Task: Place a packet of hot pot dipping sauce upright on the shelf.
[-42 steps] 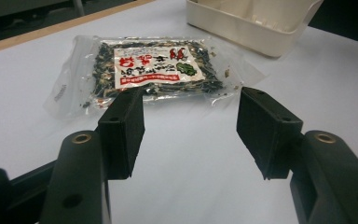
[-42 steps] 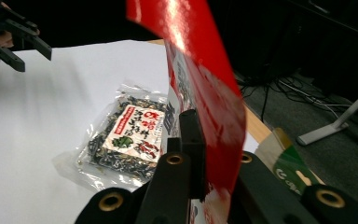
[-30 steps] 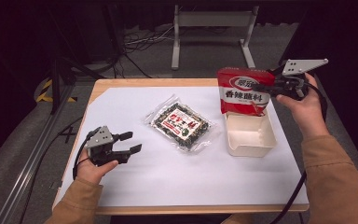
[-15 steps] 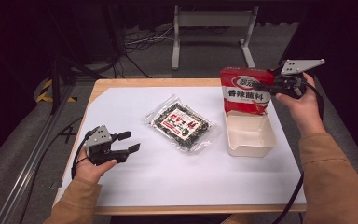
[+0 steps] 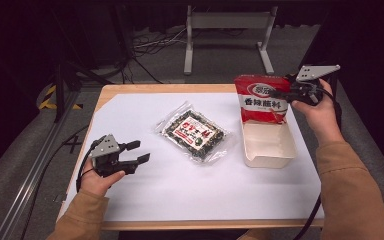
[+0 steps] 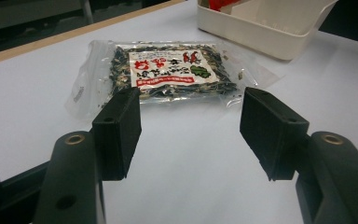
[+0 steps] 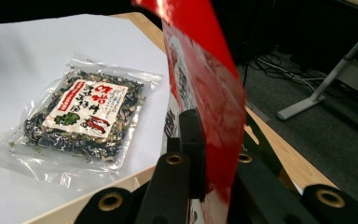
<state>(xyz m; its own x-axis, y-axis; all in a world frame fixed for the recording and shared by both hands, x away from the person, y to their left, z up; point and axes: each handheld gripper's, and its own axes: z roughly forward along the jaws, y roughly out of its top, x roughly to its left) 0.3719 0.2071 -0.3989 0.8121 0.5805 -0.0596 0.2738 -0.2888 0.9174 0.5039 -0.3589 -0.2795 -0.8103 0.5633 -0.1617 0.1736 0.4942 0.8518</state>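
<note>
Between the jaws of the right tool [image 5: 286, 93] sits the side edge of a red seasoning packet [image 5: 262, 100], pinched flat; the right gripper view shows the red film [image 7: 205, 79] clamped between the two black jaws, which stand pressed together on it. Packet hangs upright from that tool, print facing the person, its lower edge down inside the white tray [image 5: 270, 146] directly under the tool. Whether the edge touches the tray floor cannot be told. A hand [image 5: 322, 112] grips the right tool from behind, a grey three-cornered plate on top of it.

Out to the side of the right tool, beyond the tray, lies a clear bag of dried seaweed [image 5: 195, 134], flat on the white surface [image 5: 180, 195], well apart from the tray's near wall. In the right gripper view the bag [image 7: 81, 119] lies beside and below the held packet.

Left tool [image 5: 137, 152]: jaws spread, nothing between them, held low over the surface, pointing toward the bag. In the left gripper view the bag [image 6: 168, 72] lies ahead of the two jaw tips, near but not touching, with the tray [image 6: 261, 28] farther off past it. Bare surface beneath the jaws.
</note>
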